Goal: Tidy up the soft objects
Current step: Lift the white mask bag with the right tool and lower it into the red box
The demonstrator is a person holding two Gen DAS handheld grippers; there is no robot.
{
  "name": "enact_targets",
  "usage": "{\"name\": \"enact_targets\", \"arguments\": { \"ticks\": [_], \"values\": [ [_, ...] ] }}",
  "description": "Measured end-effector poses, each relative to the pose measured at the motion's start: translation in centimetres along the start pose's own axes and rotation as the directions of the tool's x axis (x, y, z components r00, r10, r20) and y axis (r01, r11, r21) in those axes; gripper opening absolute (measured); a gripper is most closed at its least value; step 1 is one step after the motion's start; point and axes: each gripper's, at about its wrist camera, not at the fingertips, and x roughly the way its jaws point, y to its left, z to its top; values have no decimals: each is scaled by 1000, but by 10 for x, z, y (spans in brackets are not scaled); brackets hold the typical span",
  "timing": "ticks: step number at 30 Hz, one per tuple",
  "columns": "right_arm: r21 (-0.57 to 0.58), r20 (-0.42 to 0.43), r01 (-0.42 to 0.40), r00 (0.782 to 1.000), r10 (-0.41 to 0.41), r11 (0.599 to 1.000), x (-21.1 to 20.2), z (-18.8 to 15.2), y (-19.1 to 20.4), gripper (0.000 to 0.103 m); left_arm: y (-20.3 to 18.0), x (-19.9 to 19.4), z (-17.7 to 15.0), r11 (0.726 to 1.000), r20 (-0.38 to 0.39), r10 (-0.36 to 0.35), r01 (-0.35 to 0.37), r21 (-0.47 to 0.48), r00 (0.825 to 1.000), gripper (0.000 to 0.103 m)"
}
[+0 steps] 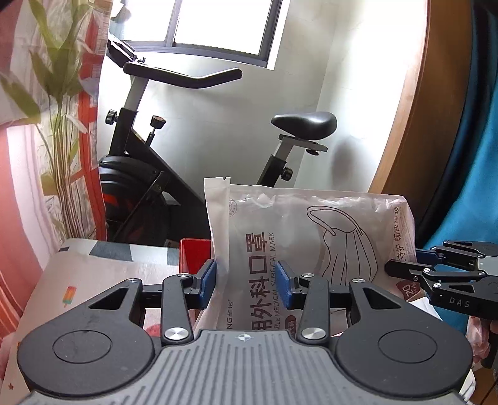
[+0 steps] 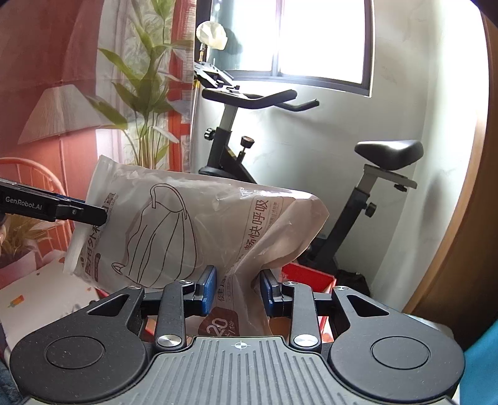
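At the far left, a green plant [image 1: 62,102] is standing by a red patterned curtain [image 1: 90,131]. Next to it a black exercise bike [image 1: 149,174] is sitting under a bright window [image 1: 218,25]. In the middle, the left gripper [image 1: 246,280] is pinching the left end of a clear bag of face masks [image 1: 311,224] between its blue pads [image 1: 208,277]. The bag is hanging in the air above a table with a printed cloth [image 1: 93,274] and in front of a red box [image 1: 194,252]. On the right, the right gripper [image 2: 238,288] is squeezing the bag's crumpled other end, so both claws are holding the bag up together. A wooden door frame [image 1: 401,109] is curving along the right side.
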Motion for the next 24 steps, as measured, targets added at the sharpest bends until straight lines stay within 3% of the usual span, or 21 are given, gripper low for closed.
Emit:
{"name": "enact_targets", "arguments": {
  "ticks": [5,12,18,19,20,22,24],
  "values": [
    [-5,-17,24,1000,-24,1000,46,11,-26,28,3,51,14,1000,-34,9,-9,7,999,44],
    [-6,-146,40,989,-40,999,118,-4,-40,28,8,126,1,995,-168,81,-70,70,982,42],
    [23,-319,62,946,-51,998,173,-21,-40,28,11,162,-13,986,-274,140,-110,121,951,37],
    [32,-344,57,938,-43,998,179,-23,-41,27,13,166,-14,987,-289,140,-109,121,947,34],
    [38,-365,51,930,-33,998,184,-25,-41,25,15,170,-14,990,-308,123,-93,110,943,23],
    [34,-398,39,917,-22,999,193,-26,-39,24,17,176,-15,993,-340,101,-72,96,935,20],
    [10,-430,47,902,-38,999,201,-26,-34,23,14,182,-19,986,-352,137,-93,137,926,20]
  ]
}}
